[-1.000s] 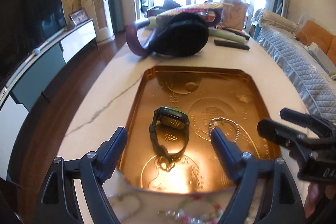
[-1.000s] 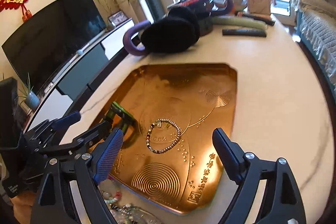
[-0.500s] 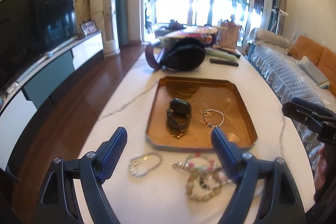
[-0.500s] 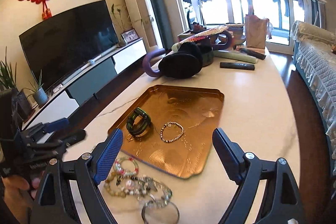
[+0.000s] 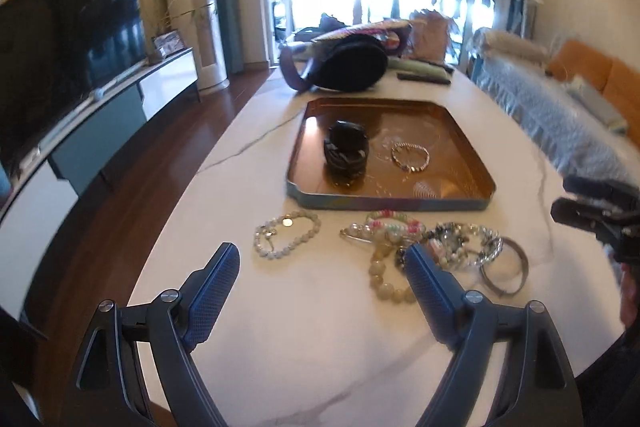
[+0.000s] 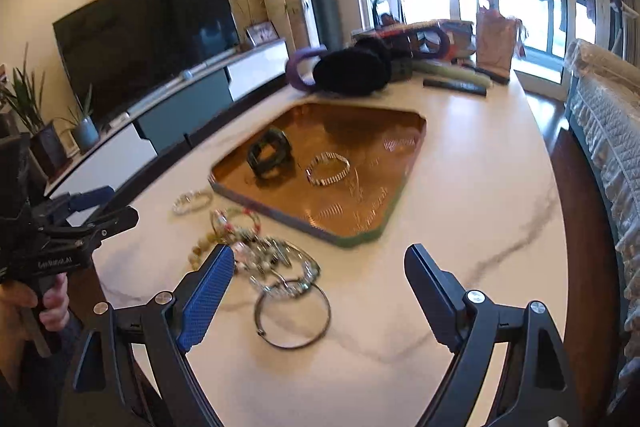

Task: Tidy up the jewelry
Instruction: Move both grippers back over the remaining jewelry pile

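Both grippers are hovering over the near end of a white marble table [image 5: 320,355], each with its fingers spread wide and grasping nothing. The left gripper [image 5: 322,267] is pointing down toward a loose heap of jewelry, its right fingertip [image 5: 416,259] overlapping the heap's near edge in the left wrist view, though whether it is touching cannot be told. The right gripper [image 6: 320,267] is sitting to the right of it, with the heap just beyond its left fingertip [image 6: 222,259]. The jewelry pile [image 5: 432,243] is lying on the table just in front of a copper-coloured tray [image 5: 384,203], and it is made up of bead bracelets, a string of pale round beads [image 5: 384,275] and a plain metal bangle [image 6: 294,315] at the near side. A pale beaded bracelet [image 5: 286,233] is lying apart, to the left of the pile. Inside the tray a dark watch [image 5: 347,151] is standing on its curled strap at the left, and a silver bead bracelet [image 5: 410,157] is lying flat just to its right. Farther along the table a black bag [image 5: 348,71] with a purple strap and a remote control [image 6: 454,87] are resting among other items. A person's hand [image 6: 44,307] is gripping the left gripper's handle.
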The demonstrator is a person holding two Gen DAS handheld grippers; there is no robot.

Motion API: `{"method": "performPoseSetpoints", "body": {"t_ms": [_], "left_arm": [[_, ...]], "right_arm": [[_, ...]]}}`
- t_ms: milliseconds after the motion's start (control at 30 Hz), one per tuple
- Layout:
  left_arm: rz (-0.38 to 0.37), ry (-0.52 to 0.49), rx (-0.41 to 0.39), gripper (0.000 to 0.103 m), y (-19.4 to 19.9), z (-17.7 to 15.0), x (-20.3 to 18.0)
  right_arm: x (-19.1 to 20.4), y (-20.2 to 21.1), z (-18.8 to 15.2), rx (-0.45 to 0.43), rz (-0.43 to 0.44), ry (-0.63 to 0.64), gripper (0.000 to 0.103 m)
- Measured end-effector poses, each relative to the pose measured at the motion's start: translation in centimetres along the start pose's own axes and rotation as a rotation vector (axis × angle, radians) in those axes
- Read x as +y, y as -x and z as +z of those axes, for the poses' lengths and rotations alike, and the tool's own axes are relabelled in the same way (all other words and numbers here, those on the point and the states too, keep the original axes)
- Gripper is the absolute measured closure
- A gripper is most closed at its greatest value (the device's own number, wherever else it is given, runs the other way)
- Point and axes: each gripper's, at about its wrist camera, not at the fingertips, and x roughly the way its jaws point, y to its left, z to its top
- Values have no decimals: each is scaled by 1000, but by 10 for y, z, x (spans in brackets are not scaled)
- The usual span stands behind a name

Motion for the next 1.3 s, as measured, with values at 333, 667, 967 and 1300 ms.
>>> {"method": "performPoseSetpoints", "body": {"t_ms": [333,667,967,1300], "left_arm": [[-87,-64,94,24,-38,-2,-30],[-141,-116,160,42,-72,2,-40],[-183,-47,183,56,-88,12,-28],[-196,10,205,84,-82,10,-8]], "right_arm": [[-10,-29,-3,89,-10,8,18],[-4,-55,-6,125,28,152,22],[4,-86,-9,188,93,171,61],[-2,-83,-5,186,144,125,88]]}}
